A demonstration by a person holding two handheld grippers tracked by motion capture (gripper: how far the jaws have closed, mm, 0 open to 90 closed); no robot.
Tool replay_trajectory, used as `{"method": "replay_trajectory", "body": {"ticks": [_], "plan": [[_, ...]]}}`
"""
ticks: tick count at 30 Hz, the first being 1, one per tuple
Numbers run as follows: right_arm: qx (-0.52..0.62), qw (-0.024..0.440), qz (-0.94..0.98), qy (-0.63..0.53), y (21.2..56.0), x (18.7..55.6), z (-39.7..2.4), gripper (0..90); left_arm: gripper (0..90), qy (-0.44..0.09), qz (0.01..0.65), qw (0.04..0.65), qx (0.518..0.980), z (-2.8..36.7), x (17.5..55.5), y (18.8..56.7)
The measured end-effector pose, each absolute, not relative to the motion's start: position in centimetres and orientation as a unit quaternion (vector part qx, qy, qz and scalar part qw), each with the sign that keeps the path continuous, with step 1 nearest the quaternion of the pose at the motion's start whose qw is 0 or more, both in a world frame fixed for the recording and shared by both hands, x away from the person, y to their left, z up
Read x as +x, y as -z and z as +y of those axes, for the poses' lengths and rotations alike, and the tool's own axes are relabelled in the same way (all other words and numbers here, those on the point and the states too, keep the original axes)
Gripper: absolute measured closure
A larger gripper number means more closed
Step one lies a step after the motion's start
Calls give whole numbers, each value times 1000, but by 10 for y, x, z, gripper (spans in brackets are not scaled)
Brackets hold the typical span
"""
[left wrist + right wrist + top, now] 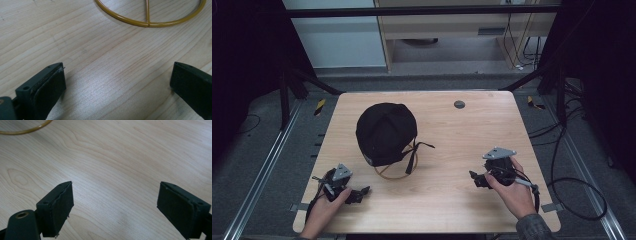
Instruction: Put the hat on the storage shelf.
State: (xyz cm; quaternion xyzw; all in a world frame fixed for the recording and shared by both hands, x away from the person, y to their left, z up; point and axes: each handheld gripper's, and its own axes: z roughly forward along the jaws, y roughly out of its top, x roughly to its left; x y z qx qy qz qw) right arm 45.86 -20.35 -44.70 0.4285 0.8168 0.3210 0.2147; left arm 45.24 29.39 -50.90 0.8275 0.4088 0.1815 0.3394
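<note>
A black cap [386,131] sits on a yellow wire stand [396,171] left of the table's middle; a black strap [422,145] hangs from its right side. My left gripper [360,193] rests low at the front left, open, with bare wood between its jaws. In the left gripper view the stand's yellow ring [147,22] lies just ahead of the left gripper [117,85]. My right gripper [475,179] is at the front right, open and holding nothing. The right gripper view has the ring [25,130] at its top left corner, far from the right gripper [115,207].
The wooden table [462,140] has a small grey round disc [459,104] near its far edge. Black cables [577,190] trail on the floor to the right. Metal rails [257,175] run along both sides of the table.
</note>
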Motion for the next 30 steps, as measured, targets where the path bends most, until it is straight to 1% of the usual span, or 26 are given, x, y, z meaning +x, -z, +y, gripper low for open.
{"method": "replay_trajectory", "body": {"ticks": [4, 12, 16, 30], "plan": [[438, 205, 816, -318, 459, 460, -206, 140, 0, -182, 409, 339, 828, 294, 452, 509], [453, 193, 807, -324, 471, 465, -206, 142, 0, -182, 409, 339, 828, 294, 452, 509], [467, 179, 800, -332, 480, 471, -203, 134, 0, -182, 409, 339, 828, 294, 452, 509], [474, 167, 801, -324, 496, 481, -188, 124, 0, -181, 409, 339, 828, 294, 452, 509]]}}
